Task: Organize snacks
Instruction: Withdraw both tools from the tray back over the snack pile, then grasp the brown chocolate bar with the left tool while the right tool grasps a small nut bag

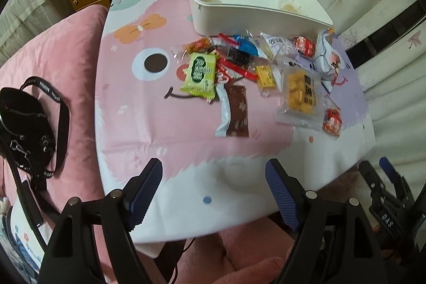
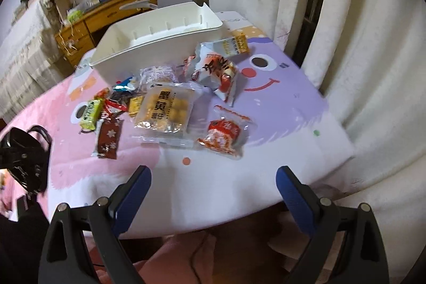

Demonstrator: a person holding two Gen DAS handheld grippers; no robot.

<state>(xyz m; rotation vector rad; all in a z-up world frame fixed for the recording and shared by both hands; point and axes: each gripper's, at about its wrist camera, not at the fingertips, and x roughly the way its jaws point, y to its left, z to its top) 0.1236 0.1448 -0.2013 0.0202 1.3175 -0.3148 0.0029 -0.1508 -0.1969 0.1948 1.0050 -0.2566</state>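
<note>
The bench (image 1: 186, 151) under its pink-and-lilac cartoon cloth carries a white rectangular plastic bin (image 1: 255, 4) at the far side and, well ahead of both sets of fingers, a loose heap of wrapped snacks (image 1: 239, 65) just in front of it, seemingly staged for loading. Left gripper (image 1: 214, 180) and right gripper (image 2: 213, 182) hover wide and empty near the bench's near edge. Only the left view shows two clear packets inside the bin; only the right view reads the large clear packet of yellow pastries (image 2: 166, 111) and the small red-and-white packet (image 2: 225, 136) closest to its fingers.

both wrist views low, facing snack pile (image 1: 255, 65)
</note>
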